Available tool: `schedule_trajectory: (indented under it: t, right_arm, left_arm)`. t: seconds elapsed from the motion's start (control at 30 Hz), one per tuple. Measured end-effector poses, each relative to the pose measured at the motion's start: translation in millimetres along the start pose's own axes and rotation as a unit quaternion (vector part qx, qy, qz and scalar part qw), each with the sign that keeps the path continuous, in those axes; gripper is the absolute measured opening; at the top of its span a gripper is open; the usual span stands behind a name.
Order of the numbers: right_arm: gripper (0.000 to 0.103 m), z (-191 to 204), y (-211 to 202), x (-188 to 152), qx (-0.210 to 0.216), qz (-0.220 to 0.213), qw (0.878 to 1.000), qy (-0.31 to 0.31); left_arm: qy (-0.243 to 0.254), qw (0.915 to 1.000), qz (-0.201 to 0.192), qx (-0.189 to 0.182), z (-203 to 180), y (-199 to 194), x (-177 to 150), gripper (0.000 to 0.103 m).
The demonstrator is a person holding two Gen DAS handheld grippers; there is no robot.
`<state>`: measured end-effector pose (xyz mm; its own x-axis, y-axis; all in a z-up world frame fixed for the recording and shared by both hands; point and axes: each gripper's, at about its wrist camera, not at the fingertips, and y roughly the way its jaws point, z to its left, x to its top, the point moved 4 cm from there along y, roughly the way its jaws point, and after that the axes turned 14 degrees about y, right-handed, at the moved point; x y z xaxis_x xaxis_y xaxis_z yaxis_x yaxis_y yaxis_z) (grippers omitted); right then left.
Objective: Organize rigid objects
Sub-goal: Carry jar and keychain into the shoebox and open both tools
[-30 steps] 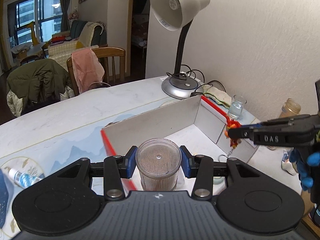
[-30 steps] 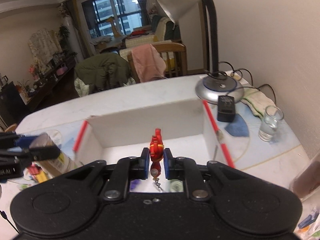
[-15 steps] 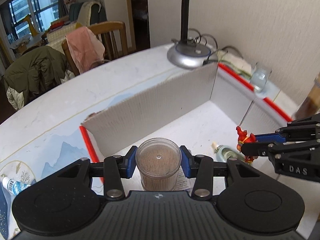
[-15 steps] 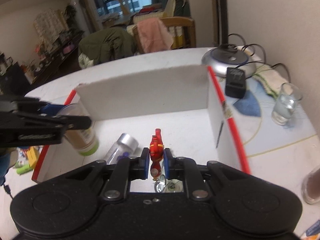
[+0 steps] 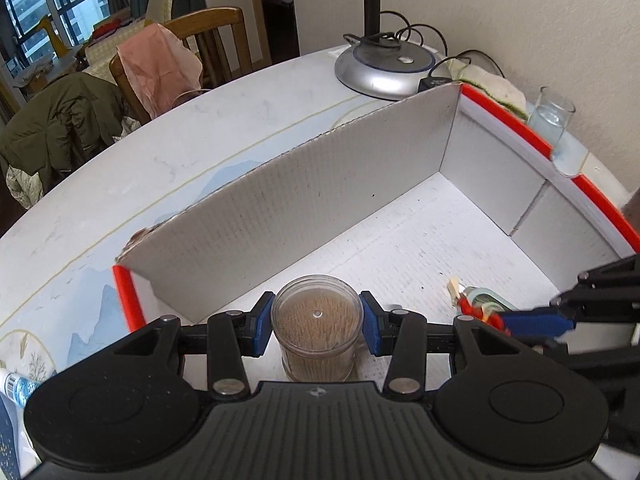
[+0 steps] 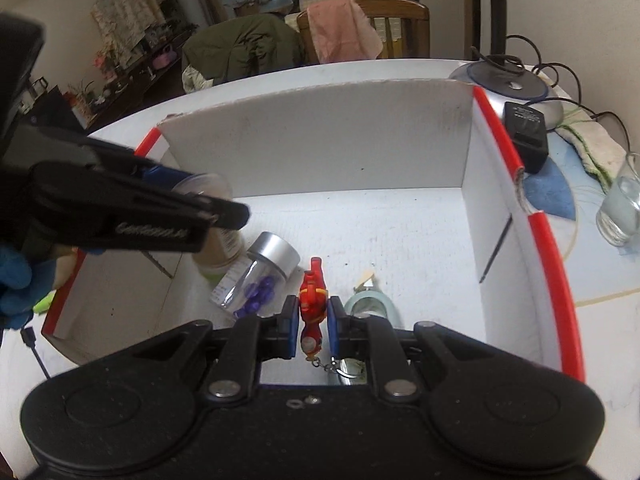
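Left gripper (image 5: 317, 330) pinches the toothpick jar (image 5: 317, 320) low inside the box (image 5: 320, 216); right gripper (image 6: 314, 326) clamps the red keychain (image 6: 313, 304) w/ both over box floor. Risk: jar let go tilted could tip onto the vial (image 6: 260, 280); grippers close, could bump.

We count two tools, the left tool (image 5: 317, 328) and the right tool (image 6: 313, 320), and one box (image 6: 320, 152) on the one bench (image 5: 240, 120). Inside or over the box we see one toothpick jar (image 5: 316, 324), one vial (image 6: 260, 276) of purple bits, one red keychain figure (image 6: 312, 304) and one tape roll (image 6: 372, 304). Outside it we count one lamp base (image 5: 384, 68), one black adapter (image 6: 526, 136), one glass (image 6: 620, 208), one cloth (image 6: 588, 140) and one wooden chair (image 5: 208, 48).
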<state>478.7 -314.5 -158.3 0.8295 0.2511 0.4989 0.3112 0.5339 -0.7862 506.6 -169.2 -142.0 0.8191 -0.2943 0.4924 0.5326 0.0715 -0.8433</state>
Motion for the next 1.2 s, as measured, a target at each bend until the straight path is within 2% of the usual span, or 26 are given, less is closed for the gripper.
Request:
schedule_trajectory:
  t: [0.33, 0.57, 0.6, 0.67, 0.87, 0.97, 1.2]
  right_arm:
    - [0.014, 1, 7, 0, 0.001, 0.014, 1.0, -0.001]
    - [0.016, -4, 5, 1, 0.0, 0.017, 1.0, 0.012]
    - [0.017, -5, 5, 1, -0.003, 0.017, 1.0, 0.015]
    - [0.018, -6, 4, 1, -0.002, 0.015, 1.0, 0.022]
    - [0.021, -5, -8, 2, -0.003, -0.002, 1.0, 0.028]
    - [0.025, -2, -15, 1, -0.001, -0.011, 1.0, 0.028]
    - [0.047, 6, -41, 0, 0.007, -0.04, 0.999, 0.025]
  left_arm:
    - [0.018, 0.9997, 0.013, 0.012, -3, 21, 25, 0.044]
    - [0.013, 0.9998, 0.017, 0.008, -4, 25, 28, 0.045]
    - [0.008, 0.9999, 0.015, 0.001, -3, 24, 27, 0.046]
    - [0.005, 0.9999, 0.012, -0.001, -4, 22, 25, 0.058]
    - [-0.02, 0.9997, -0.012, -0.009, 0, 3, 20, 0.059]
    - [-0.031, 0.9991, -0.025, -0.012, 1, -9, 17, 0.059]
    - [-0.051, 0.9966, -0.061, -0.021, -2, -45, 2, 0.059]
